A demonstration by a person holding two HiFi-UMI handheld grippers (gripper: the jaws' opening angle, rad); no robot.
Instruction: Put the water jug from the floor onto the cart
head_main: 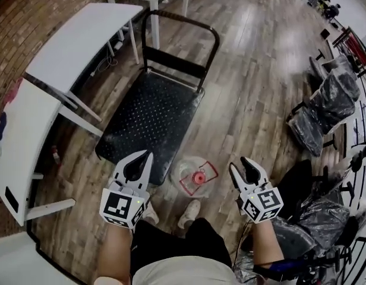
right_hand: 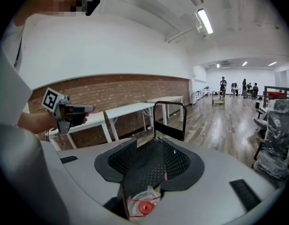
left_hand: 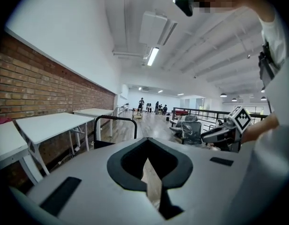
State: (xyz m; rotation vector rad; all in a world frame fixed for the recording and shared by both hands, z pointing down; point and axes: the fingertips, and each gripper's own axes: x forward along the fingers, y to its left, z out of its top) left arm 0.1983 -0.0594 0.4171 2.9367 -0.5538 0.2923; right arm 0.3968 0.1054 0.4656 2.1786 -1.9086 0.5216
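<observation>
Right claw (head_main: 238,163) parted; water jug (head_main: 186,170) near

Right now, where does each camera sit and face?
Head view: on the head, steeply down at water jug, cart, left hand-held gripper, right hand-held gripper, legs.
Left gripper view: along its jaws, across the room; torso, right hand-held gripper show.
Right gripper view: along its jaws, down at cart and water jug; left hand-held gripper shows.
All share the cart.

Wood-plank floor (head_main: 254,88): black platform cart (head_main: 153,114); clear water jug (head_main: 195,176), red-capped, upright just beside cart's near edge; white tables (head_main: 82,40); wrapped chairs (head_main: 325,108).
</observation>
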